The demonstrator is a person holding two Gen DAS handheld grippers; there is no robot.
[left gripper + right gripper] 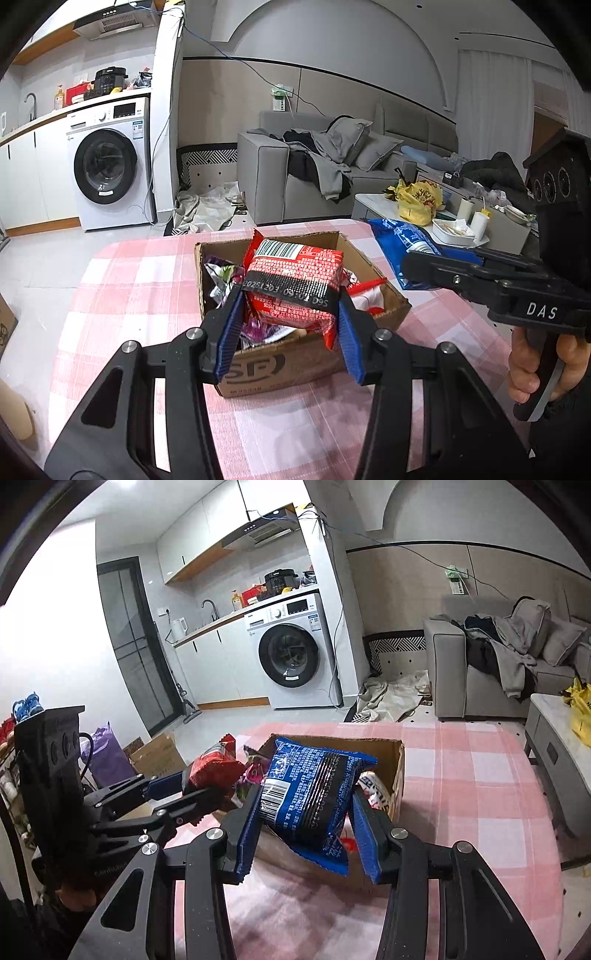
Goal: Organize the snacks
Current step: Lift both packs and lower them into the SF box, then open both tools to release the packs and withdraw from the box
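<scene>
1. Left wrist view. Red snack packet (293, 286) sits clamped between the blue pads of your left gripper (290, 325), held above the open cardboard box (295, 363) on the pink checked tablecloth (140, 280). The pads pinch only the packet's near end, so it can pivot or slide out if you swing quickly. More wrappers lie loose in the box just below it; a dangling corner of the red packet could catch one and drag it over the rim.

2. Same view, right side. Your right gripper (417, 264) enters from the right, closed on the blue snack packet (402, 236). A hand (535, 369) holds its handle. The two tools are near each other, so crossing paths could knock a packet loose.

3. Right wrist view. Your right gripper (303, 819) grips the blue snack packet (308, 792) across its middle, above the cardboard box (397, 771). The packet tilts and its lower end sags past the pads; soft, slick film like this may creep out under a weak pinch.

4. Same view, left side. Your left gripper (192, 786) holds the red snack packet (214, 768) close beside the box. Both packets are lifted with no landing spot shown, so a drop onto the tablecloth (461, 775) or floor is the main risk.
</scene>
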